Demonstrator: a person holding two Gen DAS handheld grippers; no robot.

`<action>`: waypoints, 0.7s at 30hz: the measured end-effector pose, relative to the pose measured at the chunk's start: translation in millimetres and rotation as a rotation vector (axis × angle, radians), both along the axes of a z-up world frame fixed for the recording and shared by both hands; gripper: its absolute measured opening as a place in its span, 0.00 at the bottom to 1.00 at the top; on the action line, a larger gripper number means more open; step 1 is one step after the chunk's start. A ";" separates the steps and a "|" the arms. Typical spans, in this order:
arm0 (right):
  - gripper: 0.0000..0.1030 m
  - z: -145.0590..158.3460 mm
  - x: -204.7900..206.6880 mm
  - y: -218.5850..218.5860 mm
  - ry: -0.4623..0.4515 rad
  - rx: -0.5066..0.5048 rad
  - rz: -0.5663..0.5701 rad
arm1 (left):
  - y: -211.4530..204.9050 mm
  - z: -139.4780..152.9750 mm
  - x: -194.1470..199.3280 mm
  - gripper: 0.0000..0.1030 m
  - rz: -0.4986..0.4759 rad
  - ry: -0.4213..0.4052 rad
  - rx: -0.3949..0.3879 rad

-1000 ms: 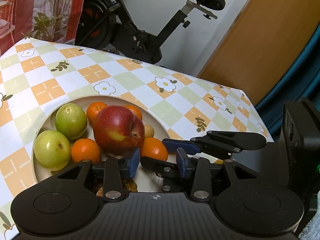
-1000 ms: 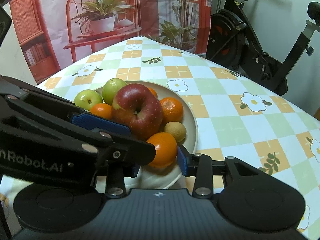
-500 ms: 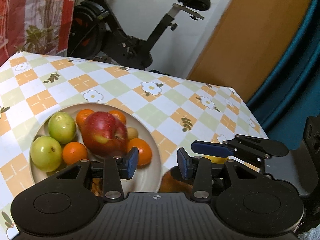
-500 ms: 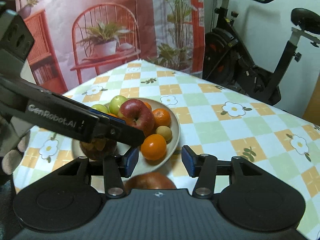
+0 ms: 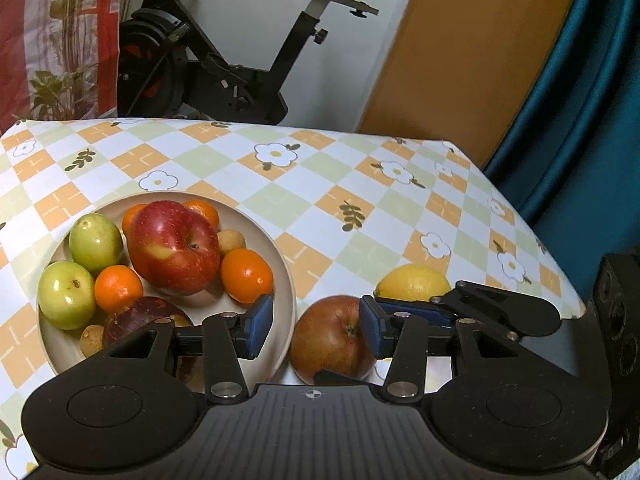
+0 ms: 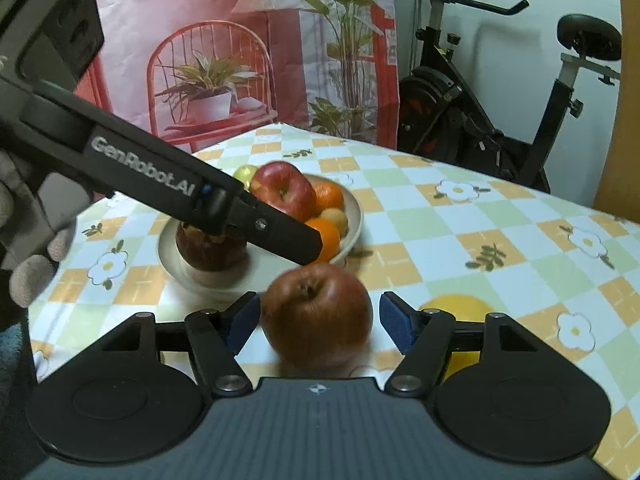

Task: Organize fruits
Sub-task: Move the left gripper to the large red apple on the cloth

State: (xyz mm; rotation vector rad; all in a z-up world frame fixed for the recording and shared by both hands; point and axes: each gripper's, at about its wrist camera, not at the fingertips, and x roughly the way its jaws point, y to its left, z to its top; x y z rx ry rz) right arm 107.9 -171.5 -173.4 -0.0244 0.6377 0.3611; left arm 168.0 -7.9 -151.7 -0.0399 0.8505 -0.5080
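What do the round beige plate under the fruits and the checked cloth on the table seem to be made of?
Round beige plate: probably ceramic or melamine; its smooth matte rim shows little shine, so either is possible. Checked cloth: likely wipeable vinyl or oilcloth; the printed flower pattern lies flat and faintly glossy, folding stiffly over the table's edge.

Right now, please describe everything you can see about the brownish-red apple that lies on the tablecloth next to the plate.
The brownish-red apple is round, with dull russet skin and a short dark stem in a dimple, tilted toward the plate. It rests on the checked tablecloth, outside the plate and close to its rim. A lemon lies just beyond it. It sits between the blue pads of the right gripper, whose jaws are opening, with small gaps on both sides. Its underside is hidden.
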 end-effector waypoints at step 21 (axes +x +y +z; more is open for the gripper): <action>0.66 -10.6 -15.4 -7.4 -0.067 0.101 -0.041 | -10.8 -4.5 -9.2 0.55 -0.025 -0.043 0.044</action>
